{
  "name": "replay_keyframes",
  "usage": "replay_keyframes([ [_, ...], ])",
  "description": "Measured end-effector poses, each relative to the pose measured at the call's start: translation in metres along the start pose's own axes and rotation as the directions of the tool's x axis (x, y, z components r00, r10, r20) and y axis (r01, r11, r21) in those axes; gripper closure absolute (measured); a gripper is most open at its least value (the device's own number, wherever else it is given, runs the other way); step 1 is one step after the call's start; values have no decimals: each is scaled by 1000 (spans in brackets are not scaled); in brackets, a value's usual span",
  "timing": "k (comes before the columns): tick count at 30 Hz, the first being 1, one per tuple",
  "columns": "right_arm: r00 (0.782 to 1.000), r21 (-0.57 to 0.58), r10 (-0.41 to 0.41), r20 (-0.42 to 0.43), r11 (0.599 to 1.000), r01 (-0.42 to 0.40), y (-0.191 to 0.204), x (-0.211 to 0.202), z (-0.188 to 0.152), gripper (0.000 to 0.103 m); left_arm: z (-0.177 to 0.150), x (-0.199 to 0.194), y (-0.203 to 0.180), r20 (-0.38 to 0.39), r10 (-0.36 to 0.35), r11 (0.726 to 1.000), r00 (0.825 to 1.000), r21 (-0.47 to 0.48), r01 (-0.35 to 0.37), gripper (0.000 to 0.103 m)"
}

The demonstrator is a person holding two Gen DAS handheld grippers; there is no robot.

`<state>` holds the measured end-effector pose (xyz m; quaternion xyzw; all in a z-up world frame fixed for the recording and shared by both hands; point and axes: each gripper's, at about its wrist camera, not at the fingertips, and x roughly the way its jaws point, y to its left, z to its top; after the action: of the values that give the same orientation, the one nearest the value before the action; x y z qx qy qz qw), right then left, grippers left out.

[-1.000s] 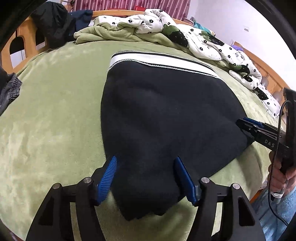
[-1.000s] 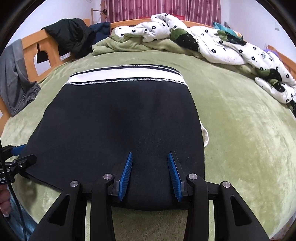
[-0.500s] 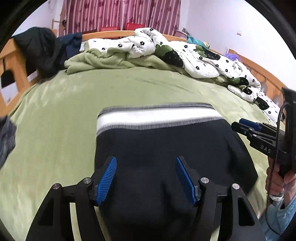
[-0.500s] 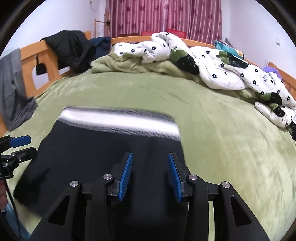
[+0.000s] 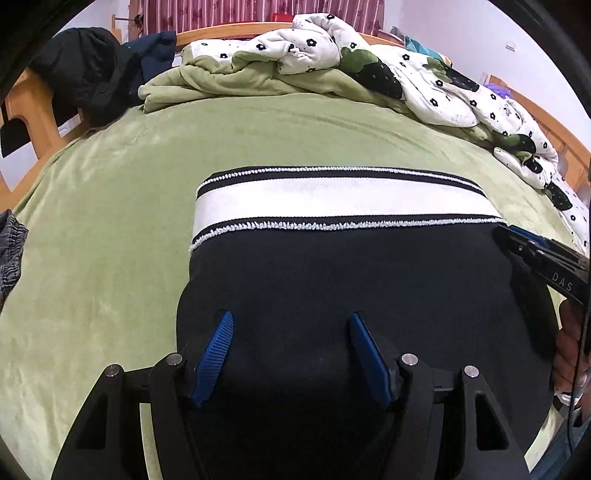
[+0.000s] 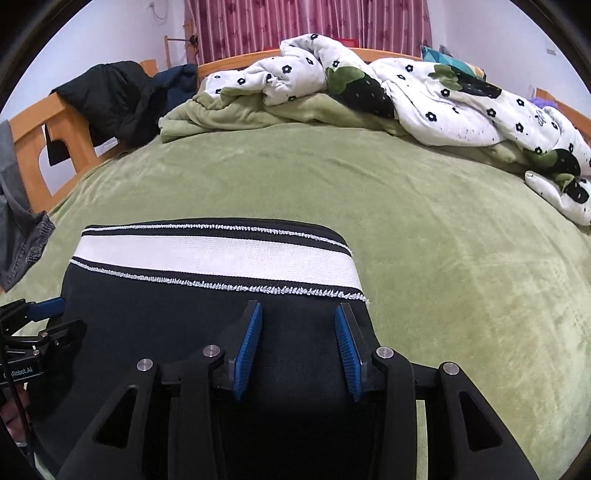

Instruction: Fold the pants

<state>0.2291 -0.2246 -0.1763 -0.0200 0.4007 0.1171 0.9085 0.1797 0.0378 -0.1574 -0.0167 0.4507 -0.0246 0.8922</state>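
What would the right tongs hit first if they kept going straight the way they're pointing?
Most likely the black pants, just short of the white waistband; the right tongs point down at them, though depth is unclear.

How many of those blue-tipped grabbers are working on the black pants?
2: the left gripper on the pants near their left side, the right gripper near their right edge.

Pants (image 5: 332,280): black, white waistband with black stripes. Bedspread (image 5: 110,206): green. Quilt (image 6: 424,92): white, black flower print. Curtain (image 6: 295,26): maroon striped.
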Motion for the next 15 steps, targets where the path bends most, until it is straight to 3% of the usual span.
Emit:
replay_keyframes([
  [7, 998, 66, 39, -55, 997, -35, -11, -24, -16, 62, -15, -19, -2, -44, -29, 1000, 999, -2, 29, 36],
  [12, 993, -17, -2, -119, 1000, 0, 3, -62, -46, 61, -48, -40, -5, -98, -69, 995, 993, -76, 61, 34],
  [15, 990, -34, -13, -138, 999, 8, 10, -88, -60, 61, -62, -63, -14, -112, -56, 998, 992, -44, 51, 34],
])
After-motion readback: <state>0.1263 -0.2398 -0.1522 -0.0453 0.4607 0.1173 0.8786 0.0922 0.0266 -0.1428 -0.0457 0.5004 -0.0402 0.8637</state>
